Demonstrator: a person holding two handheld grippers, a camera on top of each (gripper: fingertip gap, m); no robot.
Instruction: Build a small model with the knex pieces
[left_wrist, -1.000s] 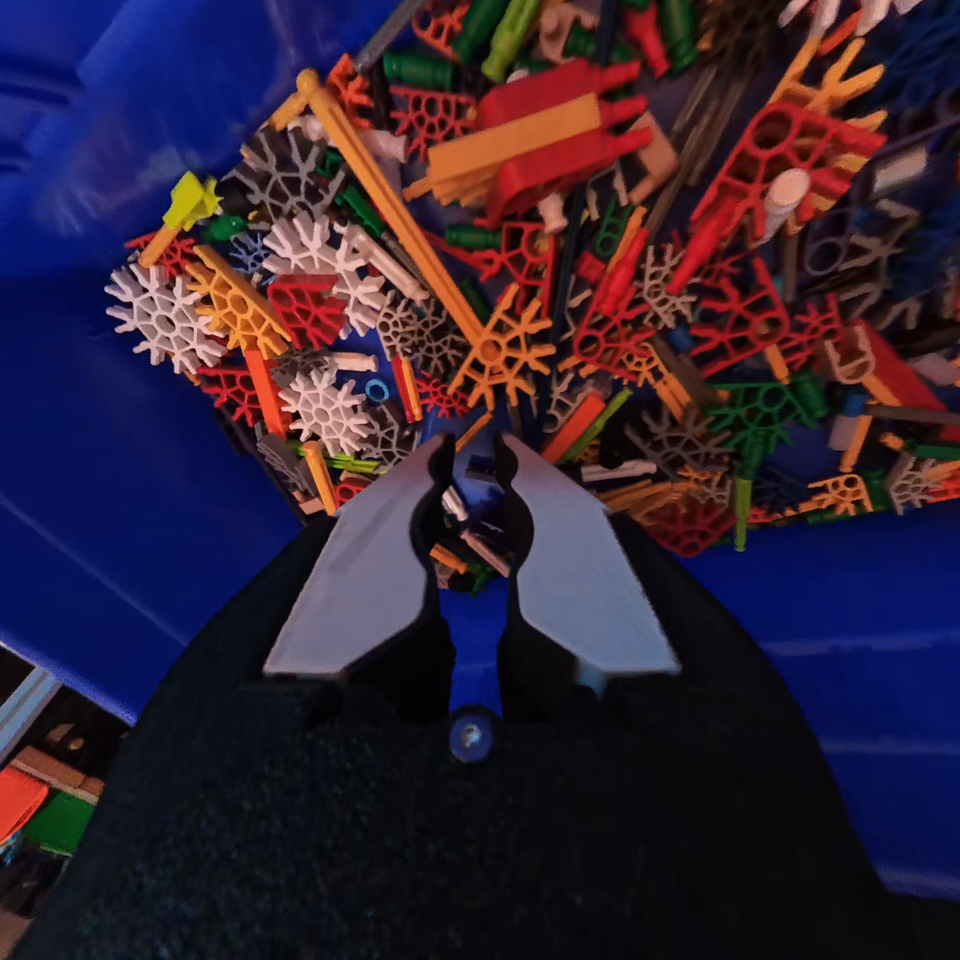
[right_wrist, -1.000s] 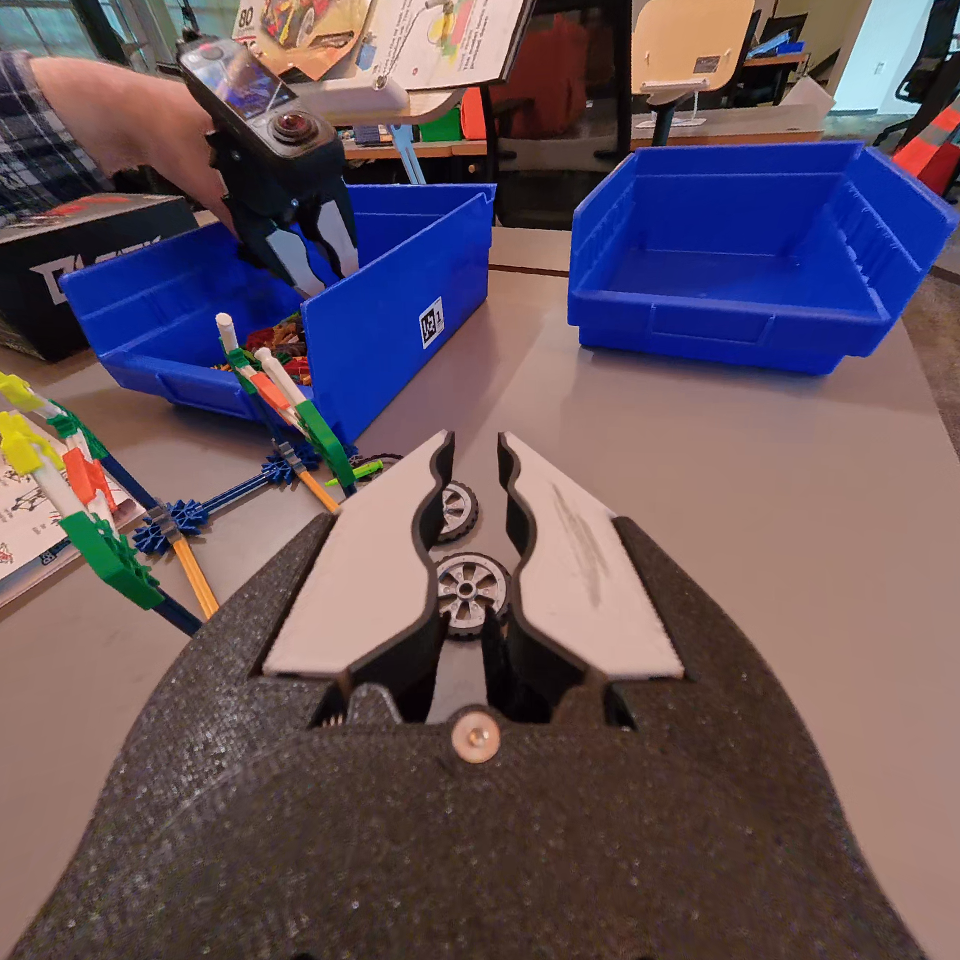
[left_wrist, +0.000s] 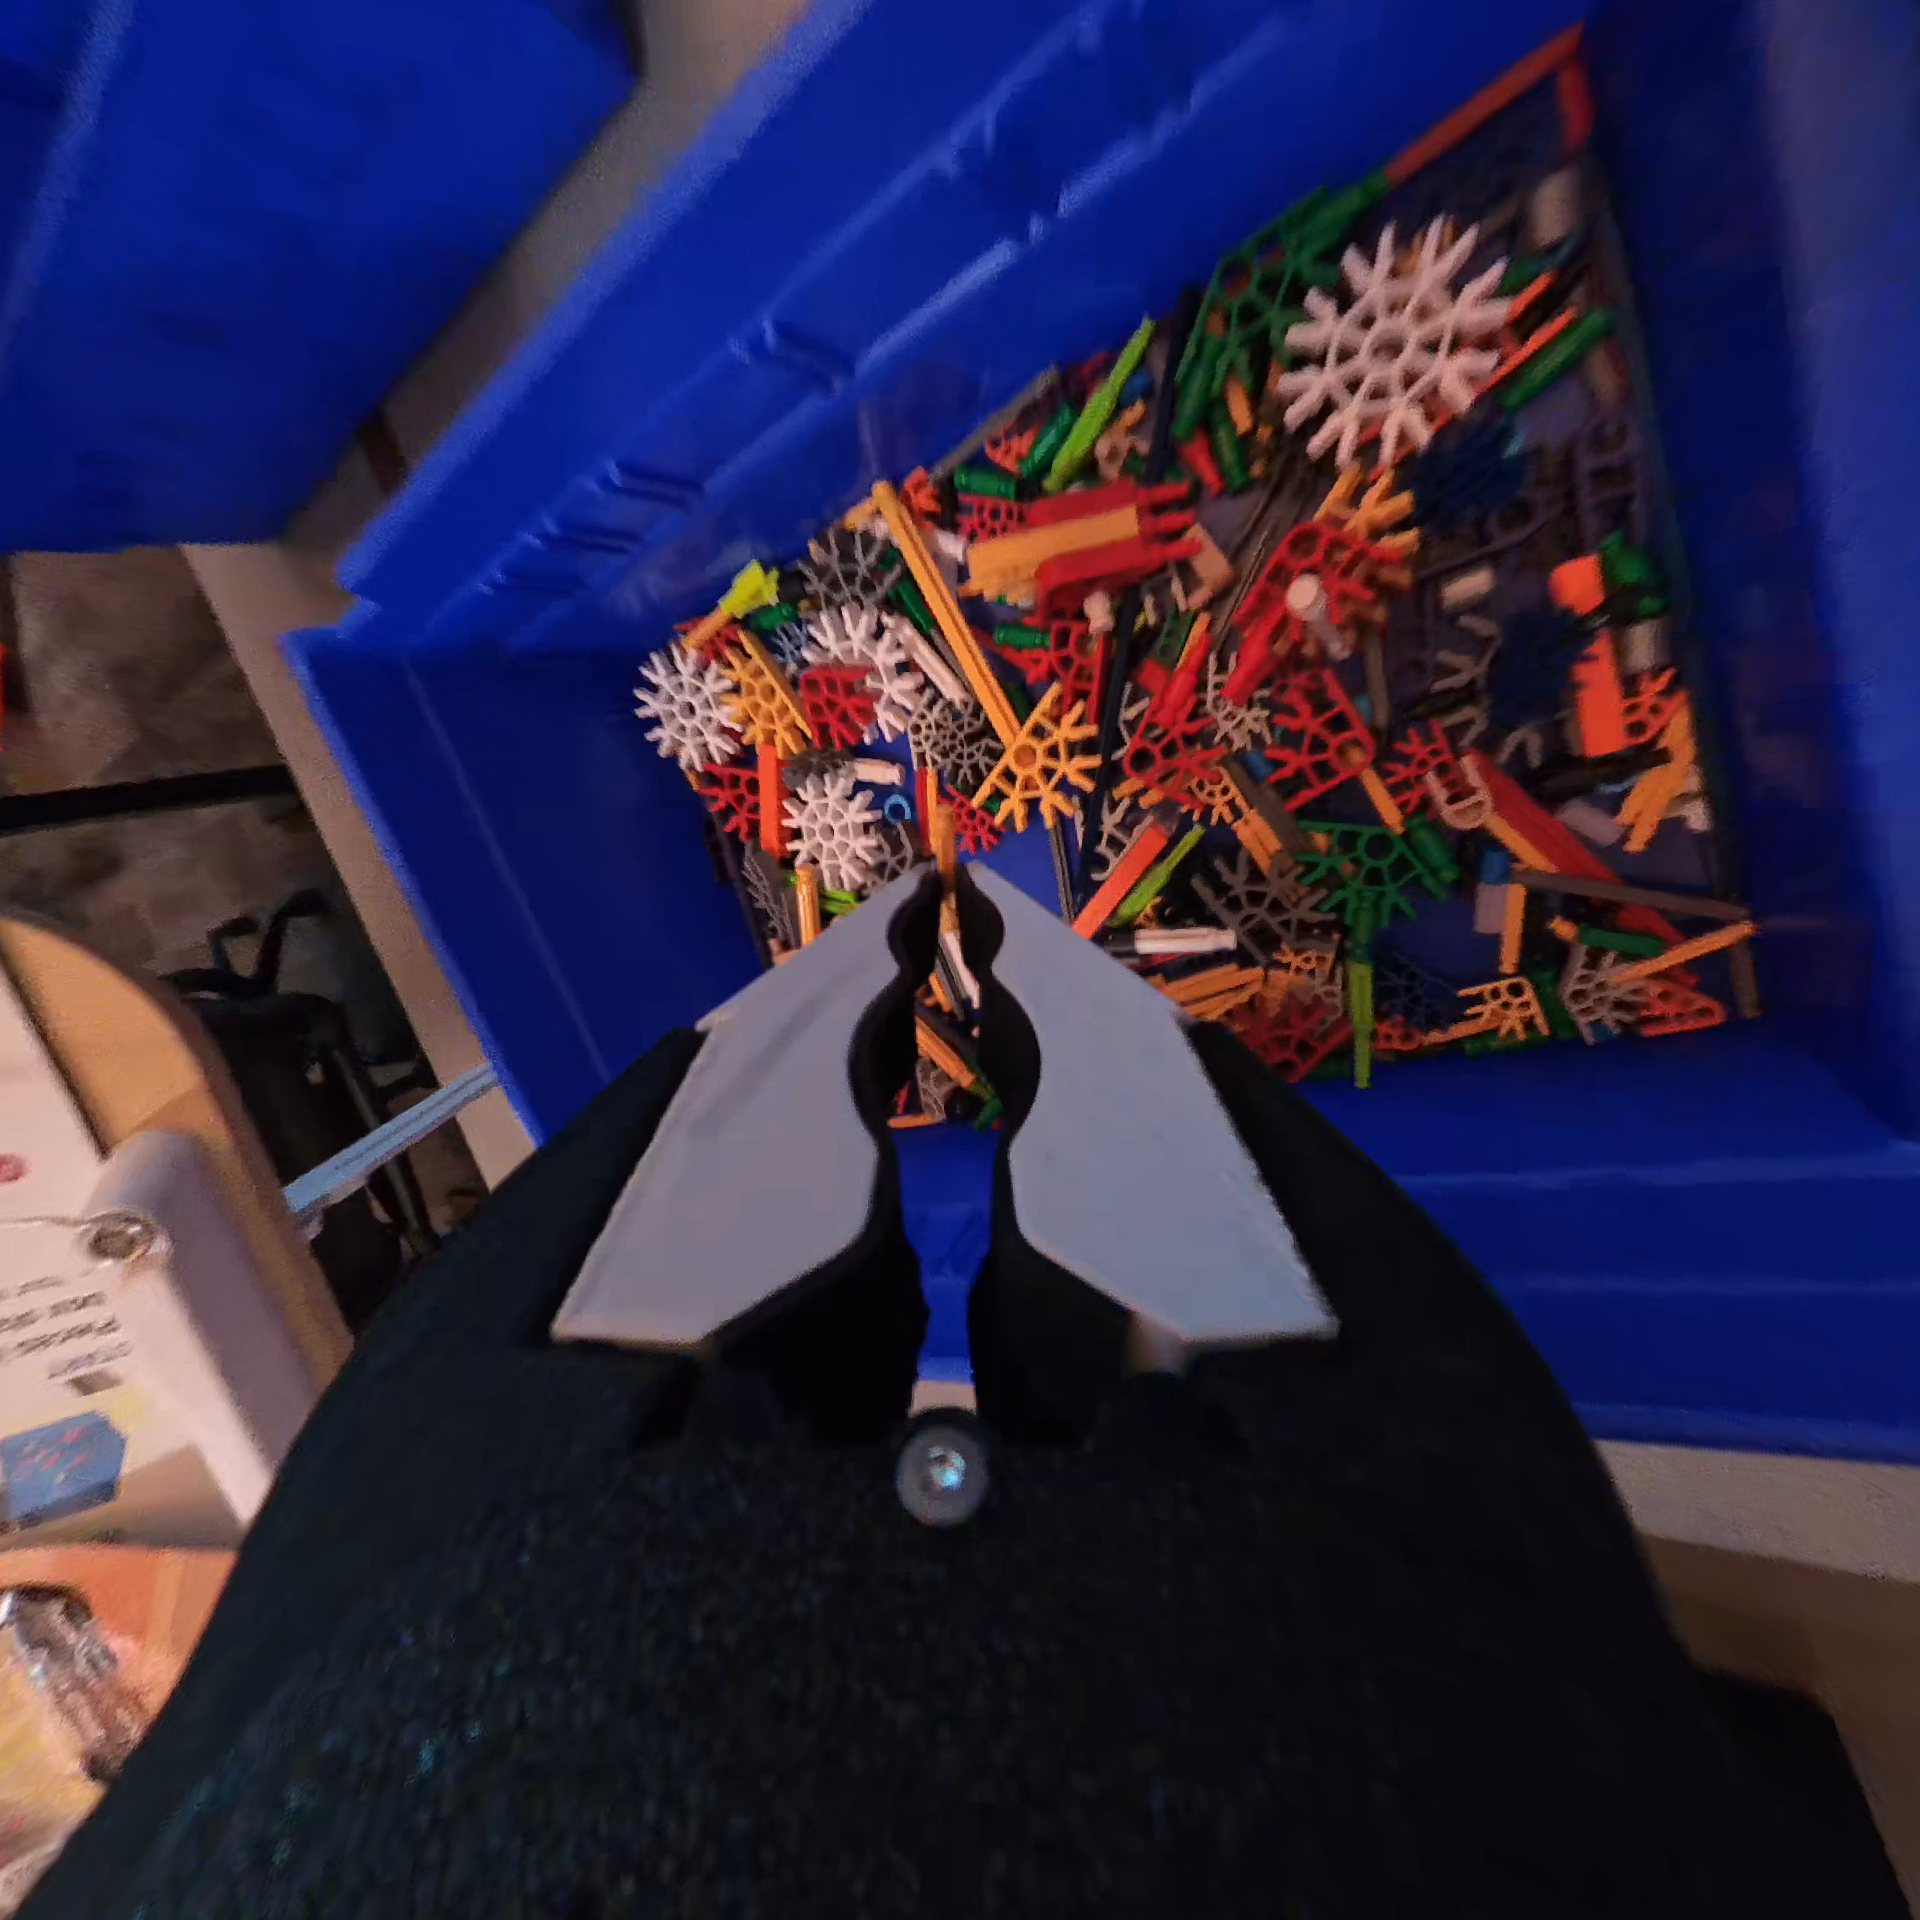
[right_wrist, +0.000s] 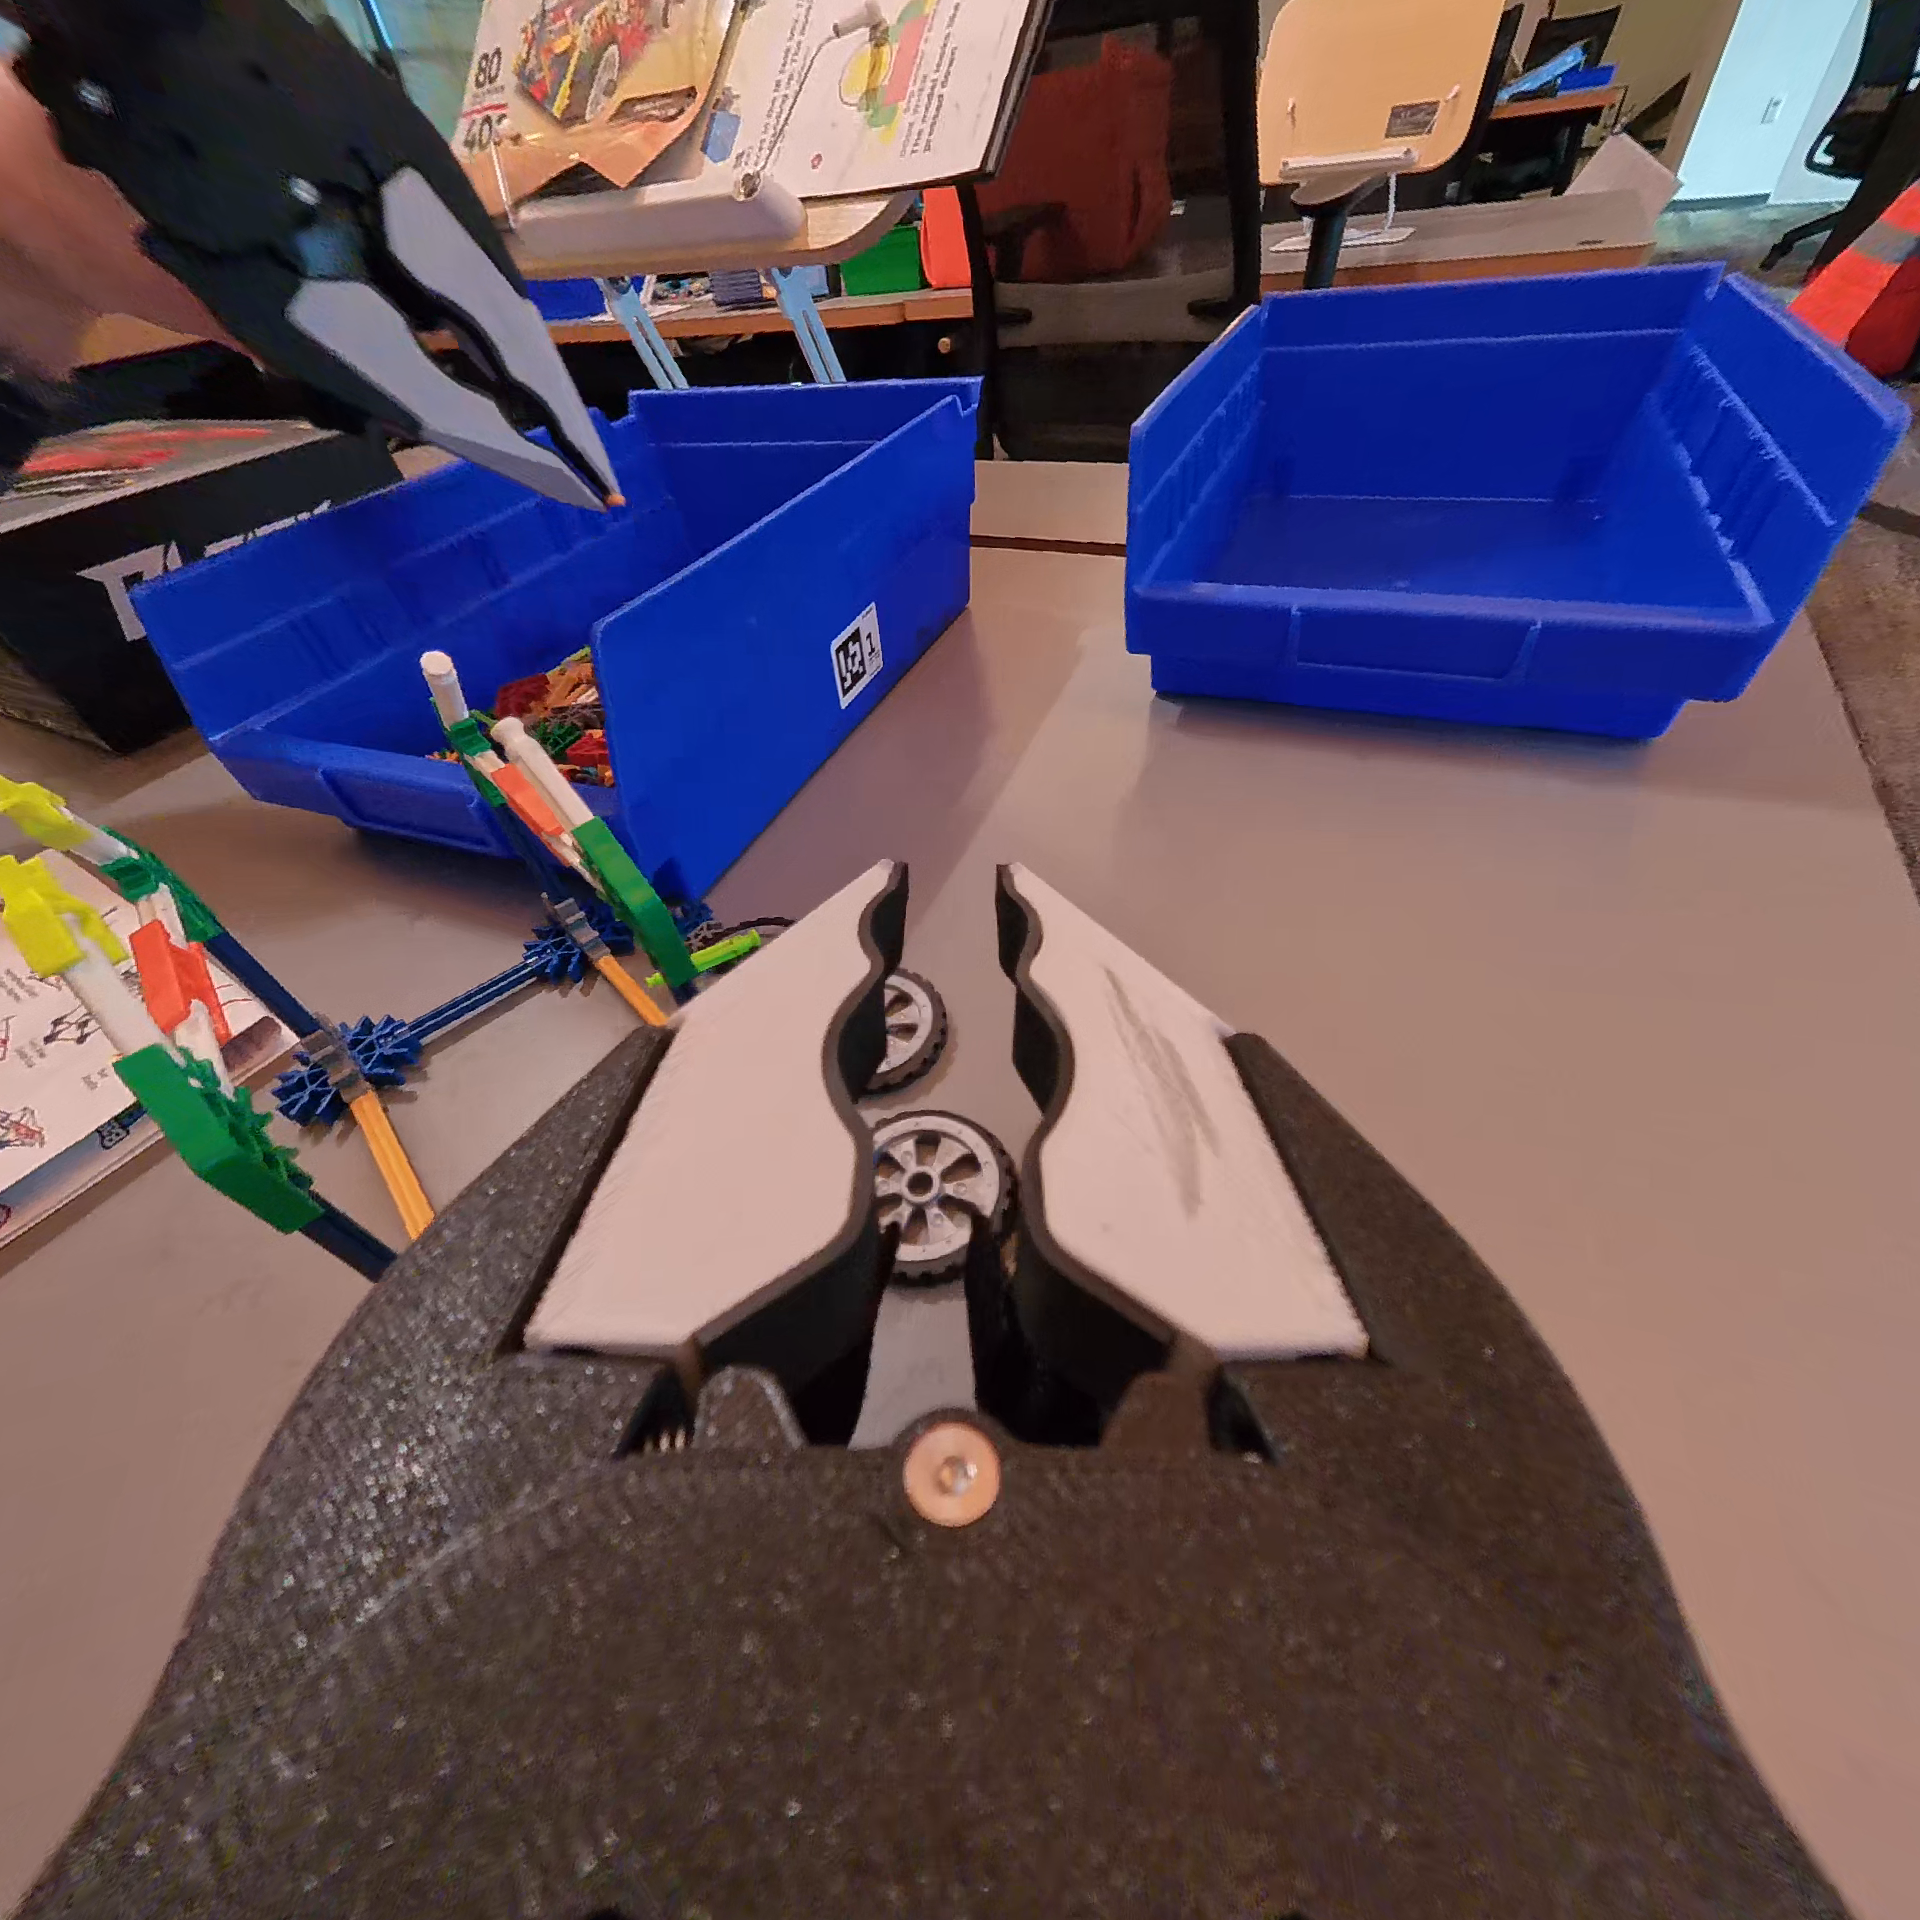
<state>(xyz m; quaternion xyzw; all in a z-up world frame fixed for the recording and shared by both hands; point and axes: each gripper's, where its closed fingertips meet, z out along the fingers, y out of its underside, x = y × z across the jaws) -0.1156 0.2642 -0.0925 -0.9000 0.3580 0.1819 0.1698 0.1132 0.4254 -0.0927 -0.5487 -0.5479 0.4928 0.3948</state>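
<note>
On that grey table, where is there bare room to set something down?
The table is bare right of the right gripper, in front of the empty bin. Left is crowded: the toy frame, wheels, booklet and full bin.

I count two blue bins (right_wrist: 790, 665) on the table (right_wrist: 1351, 987), two small grey wheels (right_wrist: 940, 1184) in front of my right gripper (right_wrist: 951, 883), and one orange rod (left_wrist: 943, 847) pinched in my left gripper (left_wrist: 945, 883). The loose pieces (left_wrist: 1247, 748) in the bin are too many to count, perhaps a hundred or more.
</note>
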